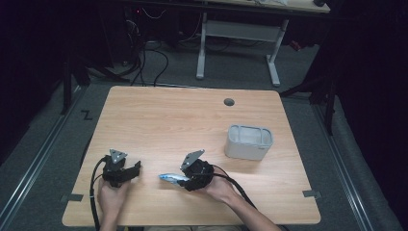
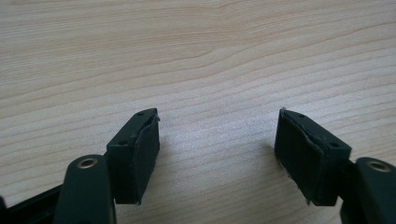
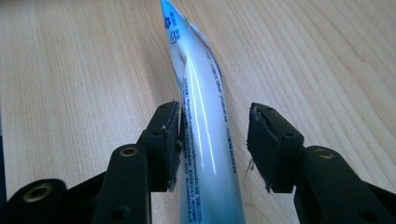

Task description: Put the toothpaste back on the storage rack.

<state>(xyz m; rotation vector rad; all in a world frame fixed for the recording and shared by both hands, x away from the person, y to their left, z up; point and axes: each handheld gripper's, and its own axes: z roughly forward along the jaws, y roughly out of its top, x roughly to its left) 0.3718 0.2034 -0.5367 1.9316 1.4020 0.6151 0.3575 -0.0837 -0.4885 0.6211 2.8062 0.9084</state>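
Your right gripper point(image 1: 182, 181) sits near the front edge of the wooden table point(image 1: 168, 115), just right of centre, with a blue-and-white tube point(image 1: 173, 178) sticking out of it toward your left; from the high view you can see the tube low over the wood, between your two grippers, but not how the jaws meet it. The right gripper view gives you that: the tube point(image 3: 205, 140) runs lengthwise between the two black jaws and out beyond them, its flat crimped end far from the camera; the left-hand pad point(image 3: 173, 140) lies against the tube's side, while a narrow gap shows between the tube and the other pad; so the jaws are partly spread around the tube rather than pinching it tight. Whether the tube rests on the table or is lifted clear, you cannot tell from either view.

Your left gripper point(image 1: 130, 172) rests on the table near the front left, well apart from the tube; the left gripper view shows its jaws spread wide over bare wood grain.

The high view alone gives you the grey bin point(image 1: 248, 142); it stands upright on the right half of the table, well apart from both grippers; its inside looks pale, and you cannot make out any contents.
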